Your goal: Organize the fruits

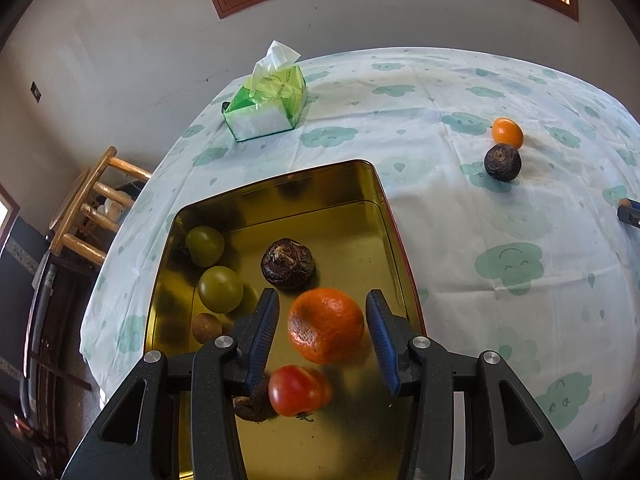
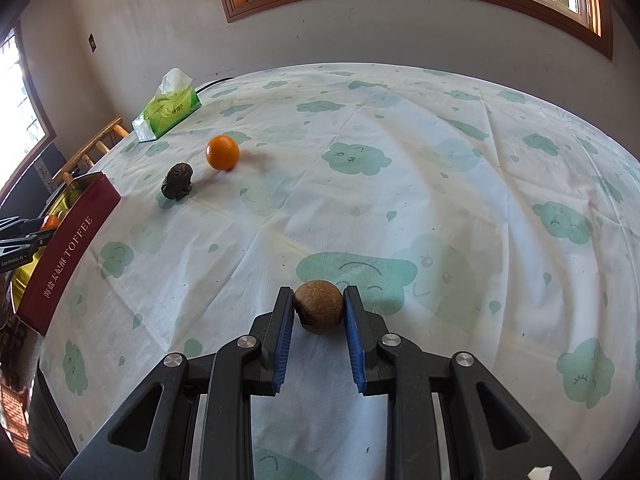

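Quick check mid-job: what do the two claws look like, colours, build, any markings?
Both match. The left claw and right claw have matte black, speckled frames with triangular cutouts and round silver pivot bolts. Each finger carries a ribbed blue pad. Seen from the right wrist, the left claw's side bears small white "GenRobot.AI" lettering. No cables or sleeves show.

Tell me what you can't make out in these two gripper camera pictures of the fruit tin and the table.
- Left wrist view: a dark fruit in the tin is mostly hidden behind the left gripper finger and the red fruit.
- Left wrist view: the right gripper is cut off by the right edge.
- Right wrist view: the tin's contents are hidden by its red wall.
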`<action>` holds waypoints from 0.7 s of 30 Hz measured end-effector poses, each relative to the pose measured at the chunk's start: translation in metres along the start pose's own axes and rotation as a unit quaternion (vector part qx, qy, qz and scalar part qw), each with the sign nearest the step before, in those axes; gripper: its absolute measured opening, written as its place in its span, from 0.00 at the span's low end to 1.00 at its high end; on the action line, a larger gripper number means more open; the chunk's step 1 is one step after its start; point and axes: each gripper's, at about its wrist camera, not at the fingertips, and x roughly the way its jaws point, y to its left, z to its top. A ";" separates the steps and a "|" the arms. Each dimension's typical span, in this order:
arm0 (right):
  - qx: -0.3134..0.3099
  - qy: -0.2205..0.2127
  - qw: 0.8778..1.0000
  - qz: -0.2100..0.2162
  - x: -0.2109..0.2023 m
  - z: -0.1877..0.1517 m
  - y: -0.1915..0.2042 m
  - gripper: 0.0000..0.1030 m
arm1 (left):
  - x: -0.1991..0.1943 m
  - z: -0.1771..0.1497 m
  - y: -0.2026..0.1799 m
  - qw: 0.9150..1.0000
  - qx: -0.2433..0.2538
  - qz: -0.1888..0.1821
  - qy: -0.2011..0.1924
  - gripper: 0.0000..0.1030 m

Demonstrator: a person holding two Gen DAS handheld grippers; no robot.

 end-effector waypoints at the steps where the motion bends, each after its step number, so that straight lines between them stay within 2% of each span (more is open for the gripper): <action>1: 0.000 0.000 1.000 0.000 0.000 0.000 0.000 0.22 | -0.001 0.000 0.000 1.000 0.001 0.001 -0.004 0.53; 4: 0.000 0.000 1.000 0.000 0.000 0.000 0.000 0.22 | -0.006 0.001 0.001 1.000 0.000 0.002 -0.014 0.61; 11: 0.001 0.000 1.000 0.002 0.000 0.000 0.000 0.22 | -0.018 -0.007 0.004 1.000 -0.011 0.002 -0.018 0.66; 21: -0.001 0.003 1.000 0.008 -0.004 -0.002 0.004 0.23 | -0.051 -0.033 0.015 0.998 -0.029 0.027 -0.043 0.75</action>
